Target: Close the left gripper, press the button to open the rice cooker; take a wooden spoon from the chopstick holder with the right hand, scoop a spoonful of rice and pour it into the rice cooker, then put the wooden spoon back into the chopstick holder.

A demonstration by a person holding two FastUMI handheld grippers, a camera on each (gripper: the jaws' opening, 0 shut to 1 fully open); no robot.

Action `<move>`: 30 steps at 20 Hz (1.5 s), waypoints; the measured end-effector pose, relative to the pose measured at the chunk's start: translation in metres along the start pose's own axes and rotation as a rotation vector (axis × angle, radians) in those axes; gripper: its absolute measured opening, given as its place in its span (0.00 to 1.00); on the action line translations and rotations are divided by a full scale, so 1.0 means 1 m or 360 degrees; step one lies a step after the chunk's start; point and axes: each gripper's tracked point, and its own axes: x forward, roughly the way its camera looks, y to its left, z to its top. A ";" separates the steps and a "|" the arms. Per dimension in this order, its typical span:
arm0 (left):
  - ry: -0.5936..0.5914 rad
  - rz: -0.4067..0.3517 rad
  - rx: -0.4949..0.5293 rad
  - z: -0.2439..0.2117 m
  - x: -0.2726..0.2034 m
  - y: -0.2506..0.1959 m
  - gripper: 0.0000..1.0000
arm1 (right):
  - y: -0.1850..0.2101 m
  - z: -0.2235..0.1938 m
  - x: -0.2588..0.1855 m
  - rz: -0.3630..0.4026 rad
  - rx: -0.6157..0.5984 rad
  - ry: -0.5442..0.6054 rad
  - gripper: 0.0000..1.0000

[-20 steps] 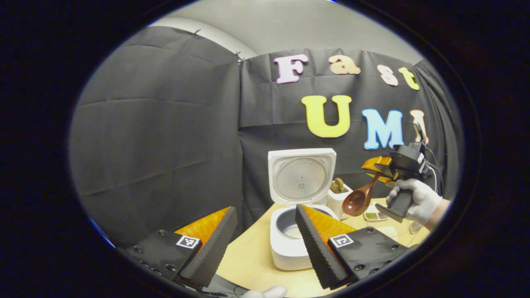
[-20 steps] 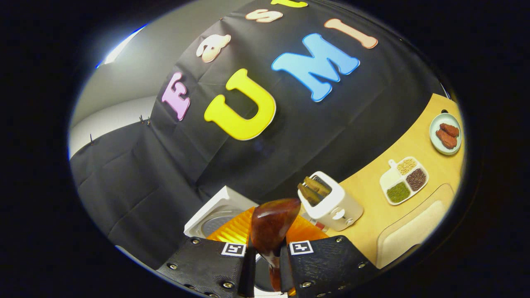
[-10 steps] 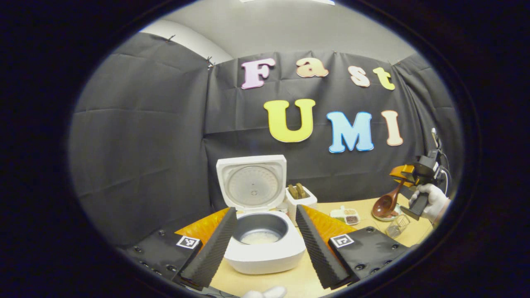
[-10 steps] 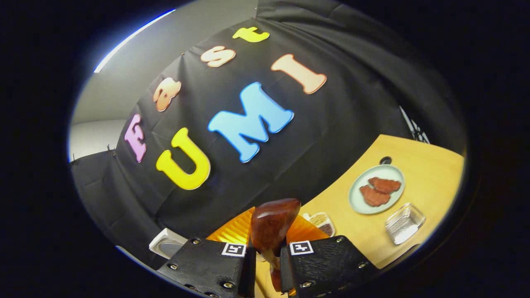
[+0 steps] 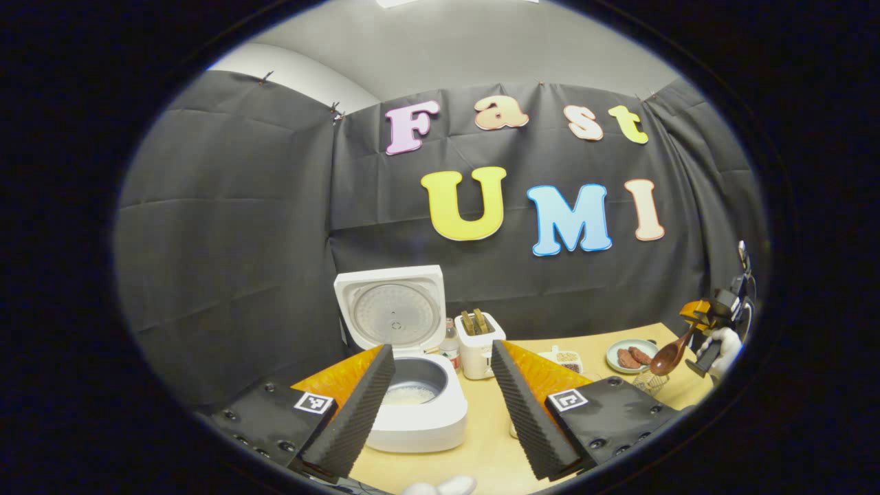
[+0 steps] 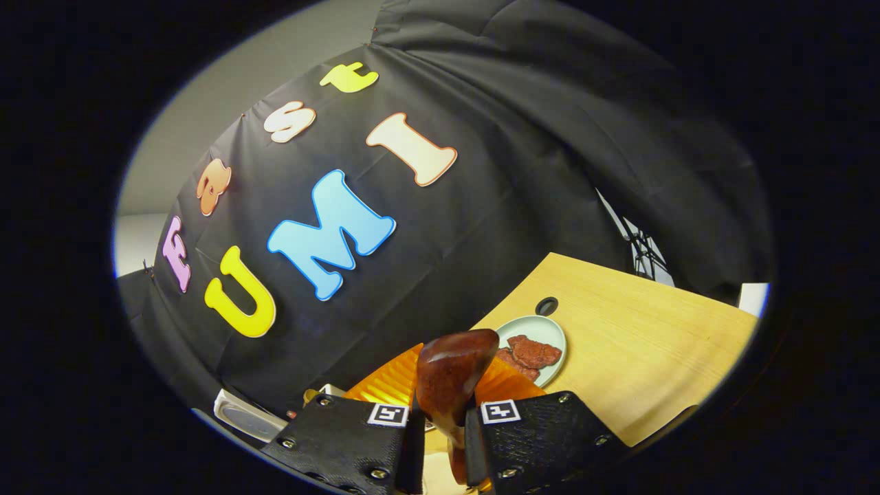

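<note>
**Spoon carried off the cooker toward the rice dish, scoop not started**

Left gripper view: left gripper (image 5: 440, 405) fingers spread wide, nothing between them. Rice cooker (image 5: 412, 405) sits just ahead, partly behind the left finger, lid (image 5: 390, 309) swung up, so the button step looks done. Some white rice already shows in the pot. Chopstick holder (image 5: 478, 347) is just right of the cooker, ahead between the fingers, with wooden handles sticking out the top. Far right of this tool: right gripper (image 5: 694, 320) in a gloved hand (image 5: 718, 344), wooden spoon (image 5: 668, 356) hanging bowl-down over a small clear dish (image 5: 646, 380), next to a plate (image 5: 629, 356) of brown pieces. A second ago that spoon was close to the cooker. Now it's well off to the right. The view also shifted, with the cooker now left of centre.

Right gripper view: right gripper (image 6: 443, 430) pinches the spoon handle between both fingers, bowl (image 6: 450, 378) sticking up ahead of the tips. Plate (image 6: 533, 344) is just past the bowl on the table (image 6: 639, 357). It was farther right half a second ago, so the gripper swung right. The clear dish seen then is hidden now, probably under the tool.

Read: pickup done, now lining up over the rice supply. Next is dip and scoop, then the long carry back left to the cooker. Spill risk on that run.
</note>
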 end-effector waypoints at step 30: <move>0.0003 0.0010 0.0047 0.011 -0.011 -0.033 1.00 | -0.065 -0.051 0.019 -0.0101 -0.0222 0.0182 0.41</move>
